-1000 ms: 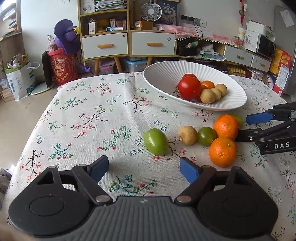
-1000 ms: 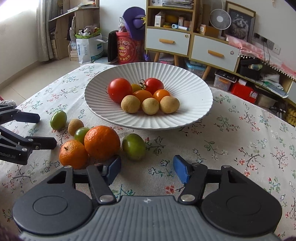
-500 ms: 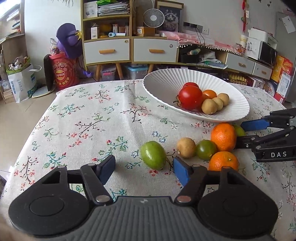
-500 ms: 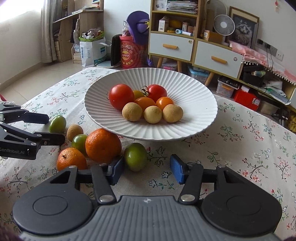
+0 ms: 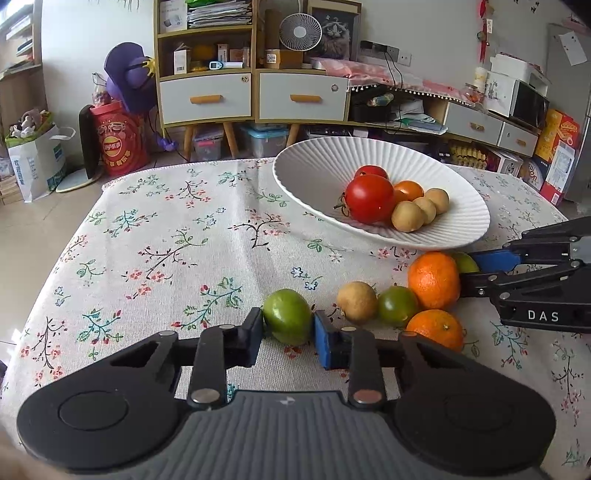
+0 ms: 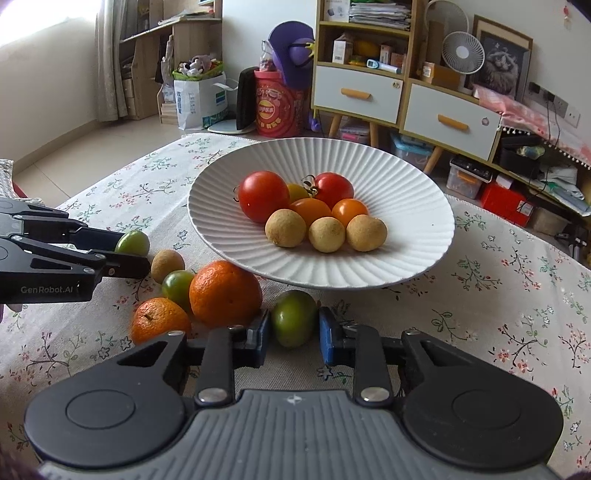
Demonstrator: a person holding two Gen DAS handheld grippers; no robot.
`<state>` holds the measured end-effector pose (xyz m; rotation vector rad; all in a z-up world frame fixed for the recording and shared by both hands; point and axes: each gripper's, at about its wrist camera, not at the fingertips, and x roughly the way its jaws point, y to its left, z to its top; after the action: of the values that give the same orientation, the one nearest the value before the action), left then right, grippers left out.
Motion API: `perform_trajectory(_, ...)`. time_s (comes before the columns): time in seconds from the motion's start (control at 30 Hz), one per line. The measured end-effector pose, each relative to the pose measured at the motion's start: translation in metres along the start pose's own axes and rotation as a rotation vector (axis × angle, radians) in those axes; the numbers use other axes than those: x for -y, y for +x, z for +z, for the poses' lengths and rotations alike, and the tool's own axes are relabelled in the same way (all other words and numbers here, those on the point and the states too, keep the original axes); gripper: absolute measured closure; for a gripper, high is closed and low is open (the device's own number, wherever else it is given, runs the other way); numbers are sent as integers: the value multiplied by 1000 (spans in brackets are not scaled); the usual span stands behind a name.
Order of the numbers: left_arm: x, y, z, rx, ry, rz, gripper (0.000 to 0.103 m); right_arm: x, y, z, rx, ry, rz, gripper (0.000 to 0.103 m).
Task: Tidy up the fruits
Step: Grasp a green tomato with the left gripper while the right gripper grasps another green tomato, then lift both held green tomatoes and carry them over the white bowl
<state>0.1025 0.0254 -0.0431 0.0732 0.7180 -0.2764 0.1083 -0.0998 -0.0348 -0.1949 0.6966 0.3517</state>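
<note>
A white ribbed plate (image 5: 317, 173) (image 6: 413, 254) holds red tomatoes, orange tomatoes and brown round fruits. On the flowered cloth lie two oranges (image 5: 434, 275) (image 6: 225, 293), a brown fruit (image 5: 356, 302) and a small green tomato (image 5: 397, 304). My left gripper (image 5: 288, 332) is shut on a green fruit (image 5: 288, 321) that rests on the cloth. My right gripper (image 6: 293, 330) is shut on another green fruit (image 6: 293, 323), beside the big orange and just in front of the plate's rim. Each gripper shows from the side in the other view.
The table's far and left edges drop to a tiled floor. Cabinets (image 5: 255, 96), a fan (image 5: 295, 33), a red snack bucket (image 5: 118, 144) and cluttered shelves stand behind the table. Open cloth lies left of the fruits.
Both grippers moved forward and closed, each around its own green fruit. The fruits on the cloth and in the plate have not moved.
</note>
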Motion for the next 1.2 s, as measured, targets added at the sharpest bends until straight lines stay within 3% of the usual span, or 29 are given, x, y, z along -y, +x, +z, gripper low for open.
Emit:
perform_trajectory(0.47,-1,-7,5,-58,-24,26,83,0,-9,3,-21,-2,-3,78)
perform_trajectory(1.2,7,-30,14,-61,-51,-19,83,4,-35,2,-45,43,10,78)
